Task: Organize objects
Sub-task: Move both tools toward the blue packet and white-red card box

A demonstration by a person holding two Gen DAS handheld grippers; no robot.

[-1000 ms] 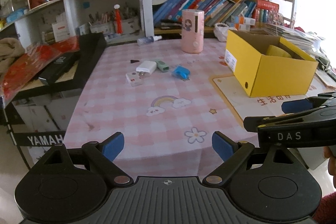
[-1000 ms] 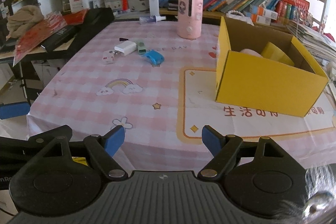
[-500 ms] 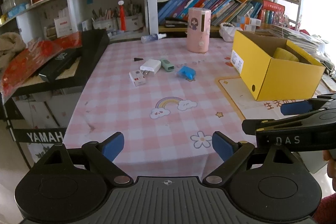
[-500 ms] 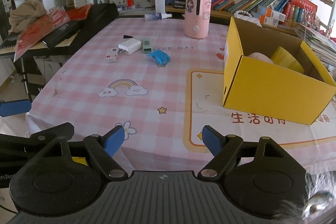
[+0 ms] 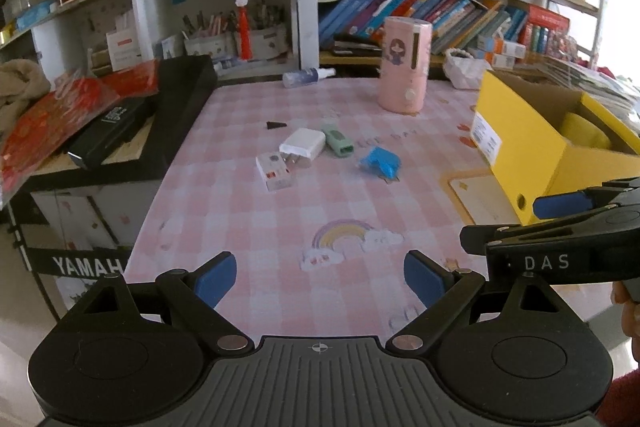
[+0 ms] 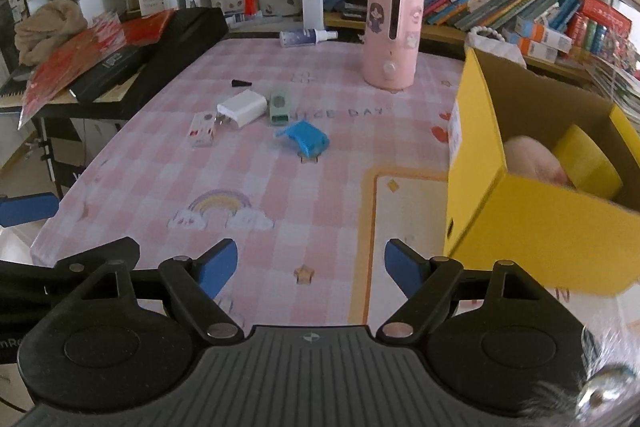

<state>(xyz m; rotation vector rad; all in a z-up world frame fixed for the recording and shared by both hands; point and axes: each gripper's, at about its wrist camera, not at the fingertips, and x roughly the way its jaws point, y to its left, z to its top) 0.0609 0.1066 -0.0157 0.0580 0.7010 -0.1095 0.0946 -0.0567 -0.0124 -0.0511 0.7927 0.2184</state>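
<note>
Small items lie mid-table on the pink checked cloth: a white charger [image 5: 303,143] [image 6: 242,105], a small white box [image 5: 273,171] [image 6: 203,129], a green oblong gadget [image 5: 338,141] [image 6: 279,105] and a blue plug [image 5: 380,162] [image 6: 304,138]. An open yellow box [image 5: 532,151] [image 6: 532,211] stands at the right, holding a yellow roll [image 6: 588,163] and something pink. My left gripper [image 5: 319,277] hangs open and empty above the table's near edge. Beside it my right gripper [image 6: 308,267] is open too, nothing between its fingers; its body [image 5: 560,243] shows in the left wrist view.
A pink cylinder [image 5: 404,67] [image 6: 393,37] stands at the back, a spray bottle [image 5: 306,77] lying near it. A black keyboard case [image 5: 156,119] with red packets borders the table's left side. Bookshelves fill the back wall. A small black cap [image 5: 276,125] lies behind the charger.
Both grippers have moved forward toward the table; the small items and yellow box look closer and larger. Neither gripper's opening has changed.
</note>
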